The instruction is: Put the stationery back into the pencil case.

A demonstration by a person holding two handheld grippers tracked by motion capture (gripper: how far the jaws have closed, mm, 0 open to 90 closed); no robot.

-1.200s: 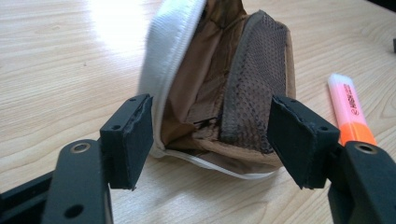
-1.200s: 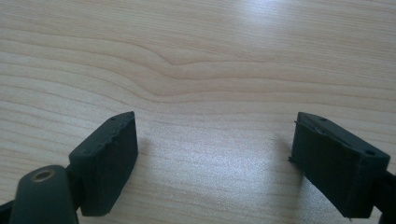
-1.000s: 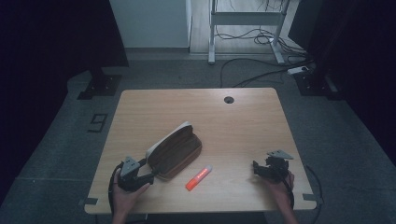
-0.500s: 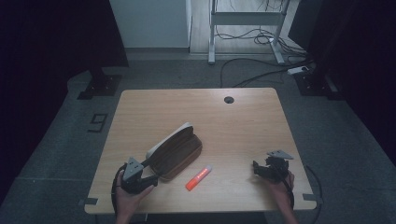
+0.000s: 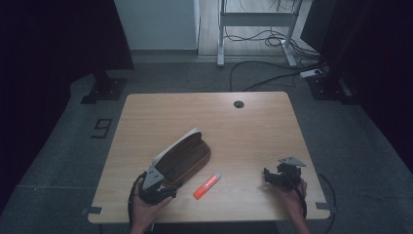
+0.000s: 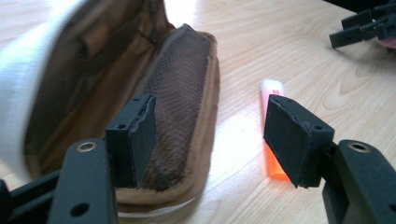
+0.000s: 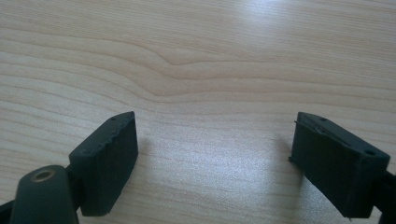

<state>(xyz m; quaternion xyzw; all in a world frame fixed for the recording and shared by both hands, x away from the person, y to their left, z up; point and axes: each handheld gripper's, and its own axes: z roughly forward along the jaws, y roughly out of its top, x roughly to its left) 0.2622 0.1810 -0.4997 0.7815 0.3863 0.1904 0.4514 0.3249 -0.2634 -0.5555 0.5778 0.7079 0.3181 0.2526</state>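
An open brown pencil pouch point(image 5: 184, 155) with a pale outer side lies near the table's front left; its mesh lining point(image 6: 177, 84) faces me in the left gripper view. An orange marker point(image 5: 207, 185) with a white cap lies just right of it, partly hidden behind the jaw in the left gripper view point(image 6: 273, 163). My left gripper point(image 5: 168, 187) point(image 6: 210, 112) is open at the pouch's near end, one jaw before the lining and the other before the marker, gripping neither. My right gripper point(image 5: 269, 176) point(image 7: 215, 135) stands open over bare wood at the front right.
The wooden table point(image 5: 243, 131) has a round cable hole point(image 5: 238, 104) near its far edge. The right gripper point(image 6: 369, 25) shows far off in the left gripper view. Beyond the table, cables point(image 5: 272, 78) and a metal stand point(image 5: 253, 29) stand on the grey floor.
My left gripper has slid a little to the right along the pouch's near end, toward the marker. The right gripper has stayed where it was.
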